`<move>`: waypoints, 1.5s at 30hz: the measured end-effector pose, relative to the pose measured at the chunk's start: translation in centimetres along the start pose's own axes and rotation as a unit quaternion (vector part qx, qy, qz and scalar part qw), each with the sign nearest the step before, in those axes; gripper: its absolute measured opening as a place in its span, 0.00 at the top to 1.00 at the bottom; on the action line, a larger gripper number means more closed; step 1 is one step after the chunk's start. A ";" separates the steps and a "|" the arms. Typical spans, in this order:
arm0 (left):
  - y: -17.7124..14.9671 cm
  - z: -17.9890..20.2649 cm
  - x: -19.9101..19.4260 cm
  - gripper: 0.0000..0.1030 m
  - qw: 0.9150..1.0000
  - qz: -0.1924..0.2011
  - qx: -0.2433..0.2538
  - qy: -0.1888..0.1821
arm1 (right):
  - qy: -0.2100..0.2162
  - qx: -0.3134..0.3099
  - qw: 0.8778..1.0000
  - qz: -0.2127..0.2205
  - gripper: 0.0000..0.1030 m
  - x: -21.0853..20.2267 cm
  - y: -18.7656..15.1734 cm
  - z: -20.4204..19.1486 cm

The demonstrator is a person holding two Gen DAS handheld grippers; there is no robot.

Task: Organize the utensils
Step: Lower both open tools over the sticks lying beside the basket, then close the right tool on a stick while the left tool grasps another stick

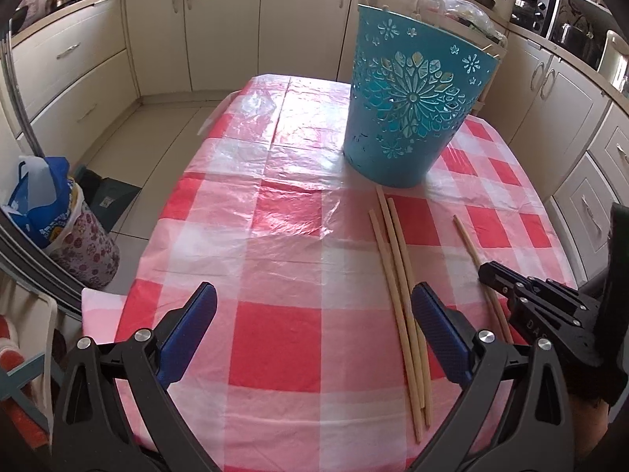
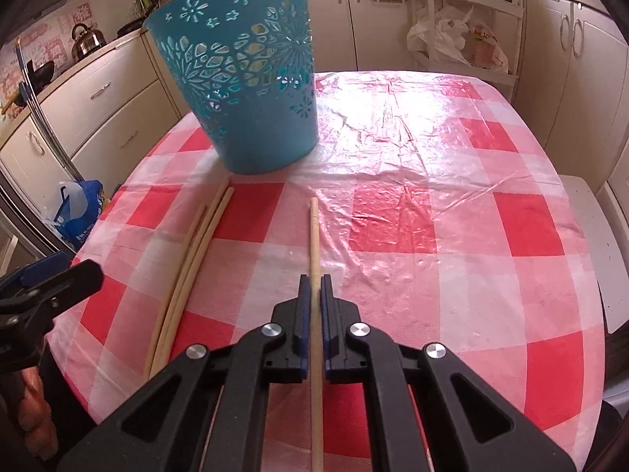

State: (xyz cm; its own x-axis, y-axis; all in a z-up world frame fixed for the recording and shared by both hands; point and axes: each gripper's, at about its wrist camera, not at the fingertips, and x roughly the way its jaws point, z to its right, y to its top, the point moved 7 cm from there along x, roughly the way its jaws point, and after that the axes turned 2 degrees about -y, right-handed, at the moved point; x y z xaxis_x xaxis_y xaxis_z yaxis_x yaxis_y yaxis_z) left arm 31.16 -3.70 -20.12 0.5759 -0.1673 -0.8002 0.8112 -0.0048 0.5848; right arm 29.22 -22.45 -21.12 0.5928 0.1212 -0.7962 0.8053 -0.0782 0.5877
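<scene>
Wooden chopstick (image 2: pixel 314 244) clamped in my right tool (image 2: pixel 314 281), lying along table (image 2: pixel 452 216). Left tool (image 1: pixel 314 306) open, empty, beside three loose sticks (image 1: pixel 397 275). I lift level, tip upright, then drop into teal basket (image 2: pixel 243 78).

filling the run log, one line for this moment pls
right gripper: shut on single chopstick | left gripper: open | three chopsticks on table | teal basket upright

You get bright daylight from the far window, glare on the tablecloth (image 2: pixel 393 126), and fisheye bending with dark corners.
</scene>
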 end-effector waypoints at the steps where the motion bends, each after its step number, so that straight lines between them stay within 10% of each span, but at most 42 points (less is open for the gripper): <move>1: 0.3 0.3 0.5 0.08 1.000 -0.002 0.001 0.002 | 0.004 0.004 1.000 -0.001 0.94 0.0 0.0 0.1; 24: 0.6 3.0 5.4 0.25 0.997 -0.035 0.036 0.053 | 0.028 -0.002 1.000 -0.008 0.83 0.1 0.3 -0.1; 27: 0.8 3.6 5.4 0.38 0.997 -0.026 0.051 0.049 | 0.025 -0.006 1.000 -0.008 0.82 0.2 0.4 -0.1; 32: 0.9 5.3 5.4 0.89 0.996 -0.026 0.087 -0.007 | 0.017 -0.018 1.000 -0.009 0.83 0.3 0.5 -0.3; 45: 0.2 5.6 4.9 0.91 0.992 -0.046 0.118 -0.008 | -0.008 -0.045 0.999 -0.021 0.85 0.7 0.8 -0.4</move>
State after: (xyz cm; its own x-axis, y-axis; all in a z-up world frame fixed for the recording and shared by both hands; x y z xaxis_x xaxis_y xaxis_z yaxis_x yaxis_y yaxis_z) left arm 33.60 -10.08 -23.21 0.4976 -0.1719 -0.8502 0.8125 -0.2509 0.5262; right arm 30.27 -22.05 -21.17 0.5589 0.1069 -0.8223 0.8261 0.0155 0.5634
